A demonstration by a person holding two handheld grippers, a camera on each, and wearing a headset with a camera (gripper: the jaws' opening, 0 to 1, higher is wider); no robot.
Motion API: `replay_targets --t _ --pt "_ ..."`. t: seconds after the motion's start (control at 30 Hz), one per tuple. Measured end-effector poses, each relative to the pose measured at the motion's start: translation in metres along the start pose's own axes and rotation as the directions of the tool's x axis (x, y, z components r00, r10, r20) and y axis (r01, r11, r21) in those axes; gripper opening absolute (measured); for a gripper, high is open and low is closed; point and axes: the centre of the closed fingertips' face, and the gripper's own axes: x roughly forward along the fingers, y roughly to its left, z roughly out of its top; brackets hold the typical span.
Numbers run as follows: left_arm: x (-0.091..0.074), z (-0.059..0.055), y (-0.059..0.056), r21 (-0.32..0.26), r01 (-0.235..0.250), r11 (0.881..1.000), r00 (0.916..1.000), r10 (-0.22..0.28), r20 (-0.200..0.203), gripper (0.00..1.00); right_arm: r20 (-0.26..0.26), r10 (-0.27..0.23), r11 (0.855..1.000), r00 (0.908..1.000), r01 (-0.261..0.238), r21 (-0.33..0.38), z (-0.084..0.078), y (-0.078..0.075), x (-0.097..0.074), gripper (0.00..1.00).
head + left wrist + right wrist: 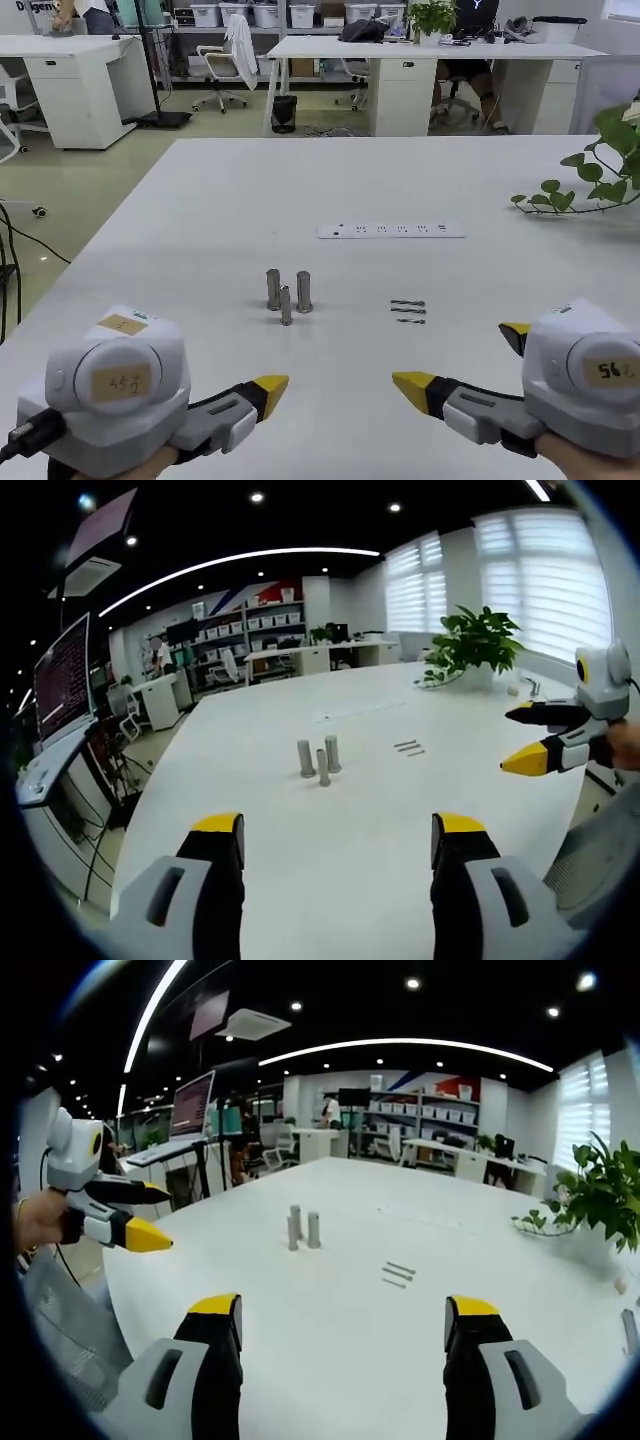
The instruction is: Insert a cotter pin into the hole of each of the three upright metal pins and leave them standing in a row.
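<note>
Three short upright metal pins [286,296] stand in a tight cluster at the middle of the white table [200,220], also seen in the left gripper view [320,760] and the right gripper view [303,1228]. Three small cotter pins [408,311] lie side by side to their right, flat on the table [408,747] [397,1274]. My left gripper [338,826] is open and holds nothing, well short of the pins. My right gripper [343,1307] is open too, with nothing between its yellow-tipped fingers [412,384]. Both hover over the table's near edge.
A white power strip [390,230] lies beyond the pins. A trailing green plant [590,180] reaches in at the right edge. Desks, chairs and shelves stand past the table's far edge. Bare tabletop surrounds the pins.
</note>
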Motion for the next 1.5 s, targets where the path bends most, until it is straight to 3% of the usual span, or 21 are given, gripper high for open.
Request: replay_targets --t 0.73,0.83,0.97,1.23,1.5 --pt "0.002 0.003 -0.001 0.027 0.024 0.999 0.9997 -0.024 0.008 0.69 0.004 0.007 1.0 1.0 -0.007 0.006 -0.002 0.003 -0.002 0.79" --pt "0.006 0.002 -0.001 0.031 0.033 0.999 0.9995 -0.033 -0.004 0.66 0.0 0.017 1.0 0.9999 -0.017 0.003 -0.003 0.004 -0.001 0.79" --pt "0.012 0.001 -0.001 0.053 0.049 0.997 0.9988 -0.048 -0.012 0.65 0.012 0.071 0.997 0.9974 -0.071 0.014 -0.002 0.011 -0.001 0.79" --pt "0.039 -0.002 -0.003 0.089 0.102 0.991 0.9946 -0.1 -0.031 0.57 0.003 0.095 0.995 0.9955 -0.095 0.027 -0.007 0.011 0.002 0.74" --pt "0.077 -0.005 -0.002 0.099 0.148 0.984 0.9882 -0.143 -0.055 0.49 -0.001 0.095 0.995 0.9954 -0.095 0.043 -0.008 0.005 0.008 0.7"
